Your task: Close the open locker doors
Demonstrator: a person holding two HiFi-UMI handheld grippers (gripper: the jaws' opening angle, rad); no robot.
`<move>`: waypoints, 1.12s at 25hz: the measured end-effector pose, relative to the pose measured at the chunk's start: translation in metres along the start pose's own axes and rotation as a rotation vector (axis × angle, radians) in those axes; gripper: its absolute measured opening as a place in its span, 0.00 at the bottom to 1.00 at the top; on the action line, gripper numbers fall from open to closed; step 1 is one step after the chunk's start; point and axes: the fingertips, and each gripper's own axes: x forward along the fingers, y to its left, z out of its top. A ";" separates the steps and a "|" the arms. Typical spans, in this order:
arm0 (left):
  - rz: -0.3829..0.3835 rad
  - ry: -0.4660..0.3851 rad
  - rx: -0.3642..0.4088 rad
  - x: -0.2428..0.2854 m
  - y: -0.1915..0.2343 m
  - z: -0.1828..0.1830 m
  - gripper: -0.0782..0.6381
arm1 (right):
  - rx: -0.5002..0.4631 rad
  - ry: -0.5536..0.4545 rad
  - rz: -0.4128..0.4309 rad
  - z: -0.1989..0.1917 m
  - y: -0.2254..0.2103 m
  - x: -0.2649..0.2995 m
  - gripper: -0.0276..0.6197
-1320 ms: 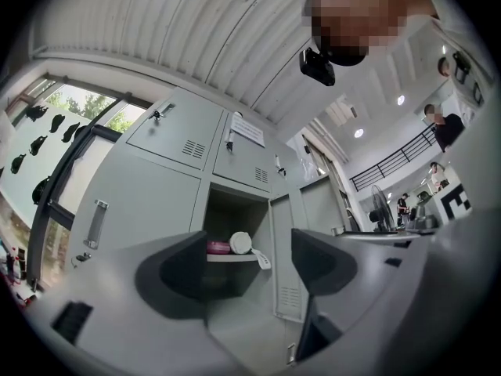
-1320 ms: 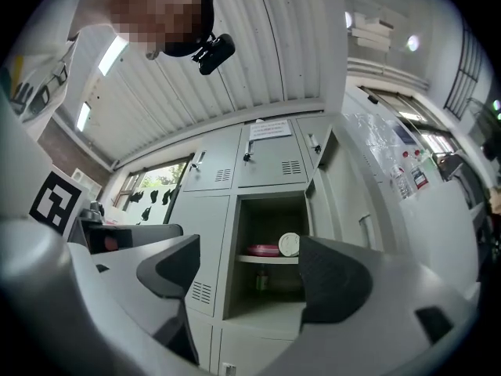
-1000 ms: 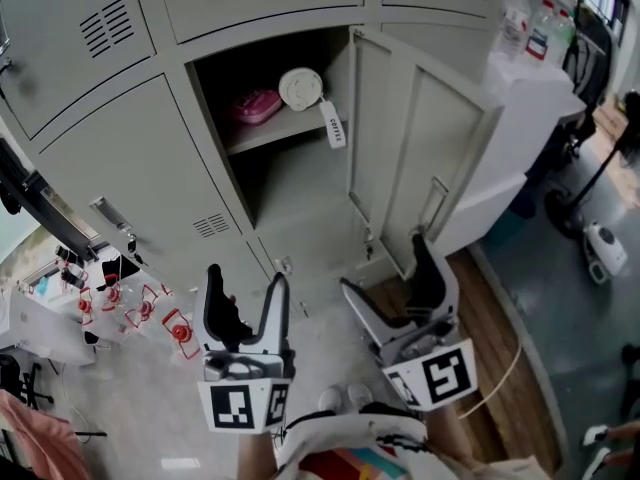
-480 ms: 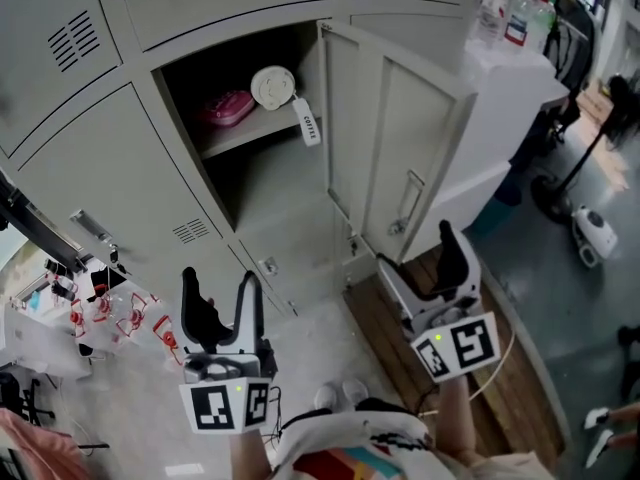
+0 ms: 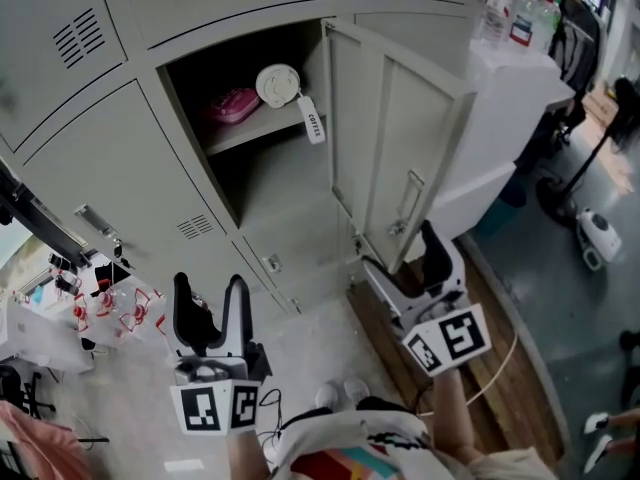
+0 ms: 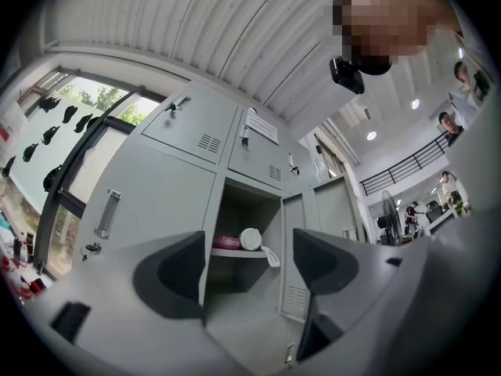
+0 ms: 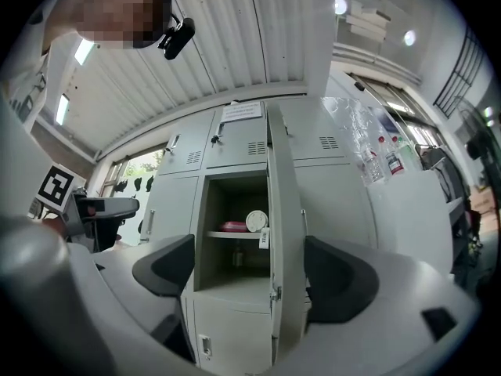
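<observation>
A grey bank of lockers fills the head view, with one open compartment (image 5: 270, 168) in the middle. Its door (image 5: 400, 148) swings out to the right, edge-on in the right gripper view (image 7: 283, 241). On the inner shelf lie a pink item (image 5: 232, 104) and a white round container (image 5: 277, 84) with a hanging tag (image 5: 313, 126). My right gripper (image 5: 405, 258) is open, its jaws standing either side of the door's lower free edge without touching it. My left gripper (image 5: 208, 303) is open and empty, low at the left, facing the compartment (image 6: 246, 245).
Closed locker doors (image 5: 130, 188) with handles flank the opening. A white cabinet (image 5: 515, 98) with bottles stands right of the door. Wooden flooring (image 5: 500, 348) runs along the right. Red-and-white items (image 5: 120, 308) lie at the lower left. My shoes (image 5: 345, 395) show below.
My right gripper has shifted from right of the door to astride its lower free edge. My left gripper dropped lower and left. The view tilted slightly.
</observation>
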 end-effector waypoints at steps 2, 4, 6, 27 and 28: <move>0.010 0.001 -0.010 -0.001 0.004 0.000 0.56 | 0.009 0.002 0.021 0.001 0.008 0.002 0.66; 0.018 0.003 -0.005 -0.002 0.006 0.000 0.56 | 0.004 0.002 0.045 0.001 0.016 0.005 0.66; 0.024 0.004 -0.004 -0.003 0.008 0.000 0.56 | -0.009 0.001 0.069 0.001 0.025 0.007 0.66; 0.157 0.009 0.019 -0.025 0.057 0.004 0.56 | -0.043 0.034 0.234 -0.007 0.100 0.055 0.65; 0.162 0.009 0.018 -0.026 0.058 0.003 0.56 | -0.051 0.037 0.241 -0.007 0.103 0.057 0.65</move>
